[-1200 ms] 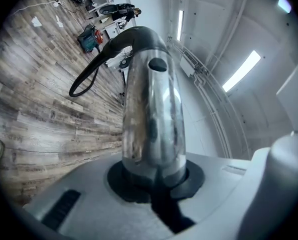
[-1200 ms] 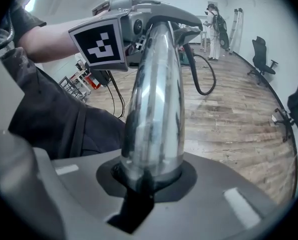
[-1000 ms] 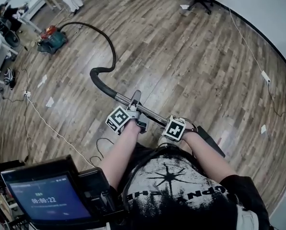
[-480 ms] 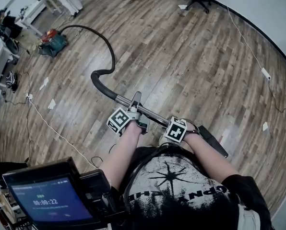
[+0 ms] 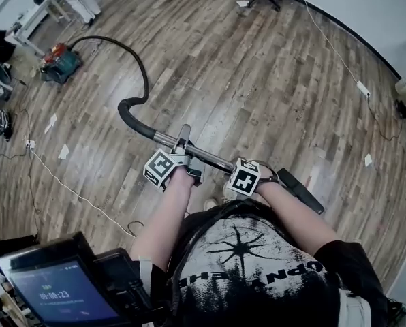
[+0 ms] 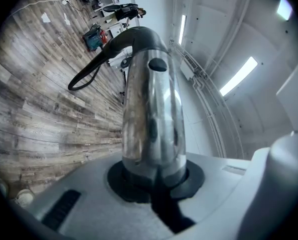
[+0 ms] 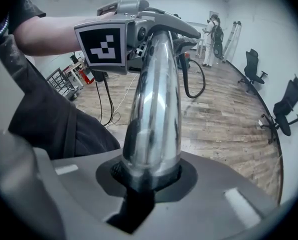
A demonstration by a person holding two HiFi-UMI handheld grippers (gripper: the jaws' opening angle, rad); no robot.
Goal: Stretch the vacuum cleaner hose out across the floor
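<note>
The head camera looks steeply down at the wood floor (image 5: 257, 80). Each gripper camera sits very near the shiny tube (image 6: 151, 114) and looks along it. All three show that tube.

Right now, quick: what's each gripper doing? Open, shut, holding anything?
The left gripper is shut on the chrome wand tube.
The right gripper is shut on the same wand tube.

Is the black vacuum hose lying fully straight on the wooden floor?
No, the black hose curves between the teal canister and chrome tube.
</note>
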